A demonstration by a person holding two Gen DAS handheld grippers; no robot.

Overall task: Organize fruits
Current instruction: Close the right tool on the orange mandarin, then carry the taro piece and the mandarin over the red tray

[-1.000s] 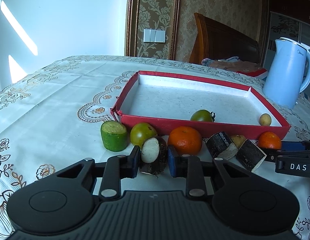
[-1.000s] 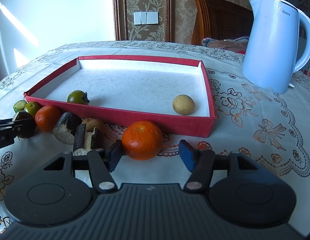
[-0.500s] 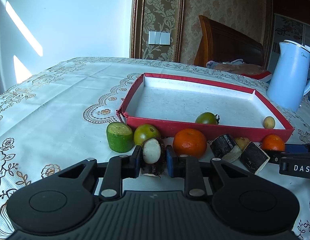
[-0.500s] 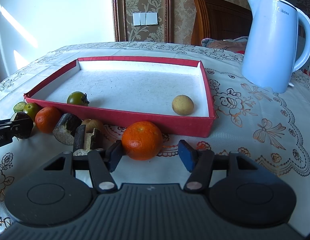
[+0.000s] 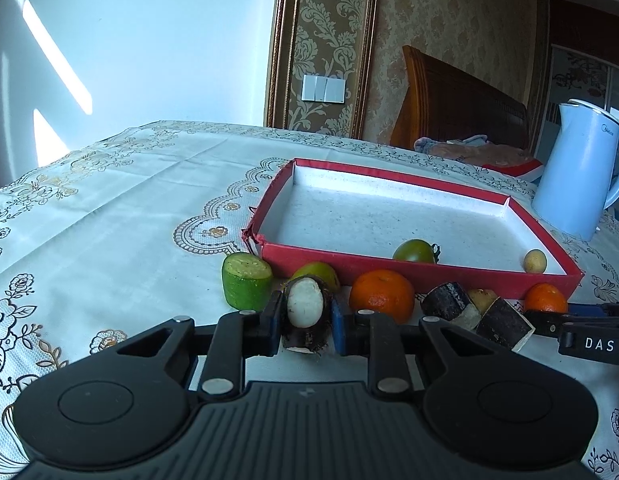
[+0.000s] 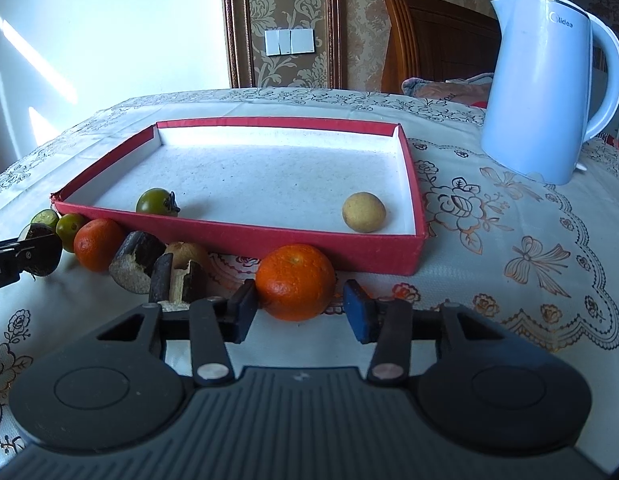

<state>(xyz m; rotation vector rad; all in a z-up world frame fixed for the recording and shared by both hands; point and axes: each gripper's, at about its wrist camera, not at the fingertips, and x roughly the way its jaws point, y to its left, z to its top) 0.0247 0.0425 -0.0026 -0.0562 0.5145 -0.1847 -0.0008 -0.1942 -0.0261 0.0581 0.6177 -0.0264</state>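
Red tray (image 6: pixel 245 236) with a speckled white floor at frame centre; orange mandarin (image 6: pixel 295 282) below it; pale blue kettle (image 6: pixel 541 92) upper right; white tablecloth (image 6: pixel 509 232) with gold floral embroidery lower right.

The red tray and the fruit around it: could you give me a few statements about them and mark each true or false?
1. The red tray holds two items. True: a green tomato and a small yellowish fruit.
2. The left hand-held gripper is open. False: it is shut on a dark-skinned, white-fleshed piece.
3. The right hand-held gripper is open around an orange. True.
4. The kettle stands in the tray. False: on the tablecloth beside it.
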